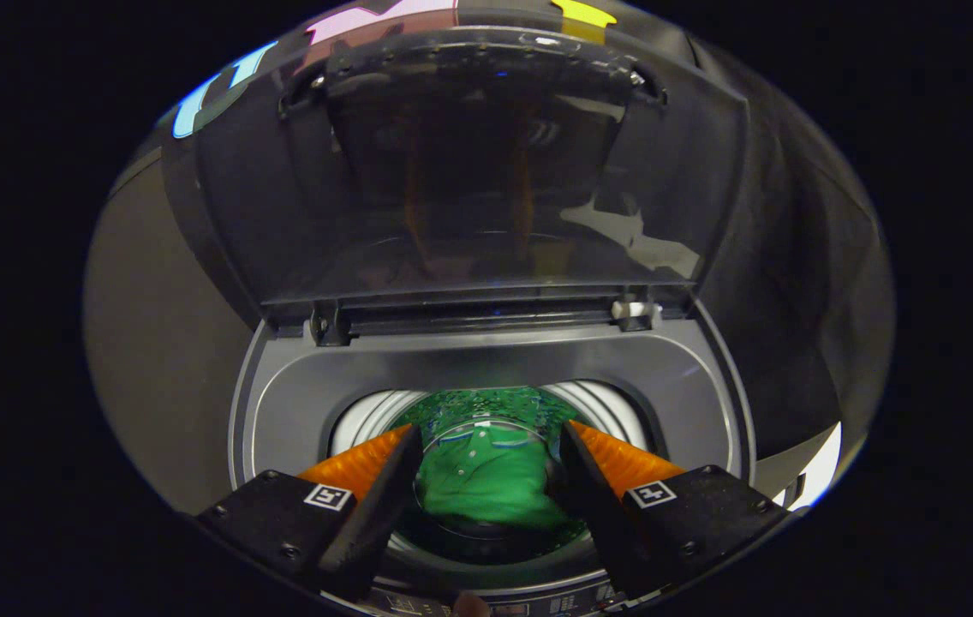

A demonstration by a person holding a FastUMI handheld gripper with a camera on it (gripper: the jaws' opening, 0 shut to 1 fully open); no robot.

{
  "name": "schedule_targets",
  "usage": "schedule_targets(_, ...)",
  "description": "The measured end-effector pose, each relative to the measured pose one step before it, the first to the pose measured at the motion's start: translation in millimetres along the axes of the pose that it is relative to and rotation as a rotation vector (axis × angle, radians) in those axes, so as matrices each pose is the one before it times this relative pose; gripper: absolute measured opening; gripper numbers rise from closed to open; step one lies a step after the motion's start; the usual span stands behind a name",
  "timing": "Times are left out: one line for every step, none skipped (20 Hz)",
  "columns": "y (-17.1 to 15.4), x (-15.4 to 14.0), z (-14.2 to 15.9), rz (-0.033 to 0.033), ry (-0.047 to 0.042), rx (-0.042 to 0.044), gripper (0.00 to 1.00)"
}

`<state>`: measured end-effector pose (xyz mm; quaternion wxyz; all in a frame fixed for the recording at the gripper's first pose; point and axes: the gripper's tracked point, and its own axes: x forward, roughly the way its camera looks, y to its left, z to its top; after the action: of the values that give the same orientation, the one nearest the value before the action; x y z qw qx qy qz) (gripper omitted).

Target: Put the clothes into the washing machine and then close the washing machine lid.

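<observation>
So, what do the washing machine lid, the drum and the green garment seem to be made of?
The lid looks like dark tinted glass or clear plastic, glossy: it shows reflections. The drum seems shiny metal with ribbed walls, probably steel. The green garment, seen between the open gripper fingers, looks like soft knit fabric, matte and folded.

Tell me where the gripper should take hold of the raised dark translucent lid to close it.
Probably the free top edge of the dark translucent lid, approached from the front: it stands upright on rear hinges, so that edge swings down. The gripper is open above the green shirt in the drum.
</observation>
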<state>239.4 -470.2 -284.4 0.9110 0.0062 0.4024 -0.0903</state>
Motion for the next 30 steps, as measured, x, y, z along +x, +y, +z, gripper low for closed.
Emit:
schedule_targets(0.45, -6.00, 4.67, 0.00147, -0.01203, 0.00198, 1.00)
schedule_targets(0.23, -6.30, 5.27, 0.00346, -0.01689, -0.00229, 1.00)
schedule_targets(0.61, -5.75, 6.43, 0.00193, -0.01905, -0.00014, 1.00)
schedule_targets(3.37, -6.42, 6.94, 0.00643, -0.01757, 0.00148, 1.00)
schedule_targets(1.48, -6.26, 7.46, 0.00129, -0.01396, -0.00167, 1.00)
schedule_targets(1.21, -6.17, 8.34, 0.00109, -0.01747, -0.00334, 1.00)
schedule_targets(2.73, -5.34, 8.50, 0.00649, -0.02068, 0.00289, 1.00)
schedule_targets(4.34, -5.55, 8.09, 0.00937, -0.01410, 0.00096, 1.00)
schedule_targets(1.31, -5.99, 6.27, 0.00086, -0.00994, -0.00638, 1.00)
schedule_targets(1.58, -5.68, 5.45, 0.00507, -0.00584, -0.01017, 1.00)
schedule_targets(1.02, -8.05, 6.71, 0.00177, -0.00198, -0.01606, 1.00)
schedule_targets(0.95, -7.17, 7.43, 0.00373, -0.01043, -0.00874, 1.00)
schedule_targets(1.74, -8.69, 8.11, 0.00285, -0.01143, -0.00715, 1.00)
schedule_targets(-0.24, -8.85, 10.26, -0.00799, -0.01727, -0.01037, 1.00)
schedule_targets(-0.81, -6.60, 10.15, -0.00312, -0.03027, -0.00760, 1.00)
schedule_targets(-0.64, -6.11, 9.32, -0.00520, -0.02042, -0.00453, 1.00)
schedule_targets(-1.29, -3.72, 7.11, 0.00107, -0.01468, 0.00854, 0.99)
schedule_targets(1.44, -2.51, 3.34, 0.01071, 0.00483, 0.02538, 0.98)
schedule_targets(2.81, -3.73, 8.92, 0.01433, -0.02589, 0.01158, 0.99)
schedule_targets(-2.31, -2.00, 9.03, -0.00122, -0.01531, -0.00316, 0.99)
schedule_targets(-5.39, -2.64, 4.60, -0.00237, -0.00786, -0.00841, 0.98)
schedule_targets(-2.85, -3.15, 5.12, -0.00876, -0.00531, -0.00147, 0.98)
schedule_targets(0.72, -2.16, 5.48, 0.00751, -0.01003, 0.00596, 0.98)
schedule_targets(1.20, -1.62, 6.73, 0.00542, -0.01171, 0.01200, 0.98)
schedule_targets(-2.70, -1.67, 3.73, -0.00273, -0.01115, 0.00423, 0.98)
schedule_targets(-1.91, -0.45, 3.08, -0.00143, -0.00791, 0.00214, 0.98)
schedule_targets(0.95, -0.97, 1.07, 0.00239, -0.00169, 0.00051, 0.98)
schedule_targets(0.99, -1.06, 3.33, 0.00178, -0.00359, -0.00566, 0.99)
schedule_targets(2.19, 0.55, 4.84, 0.00785, -0.01160, -0.01015, 0.99)
schedule_targets(-0.73, 1.74, 3.03, -0.00652, 0.00163, -0.01430, 0.99)
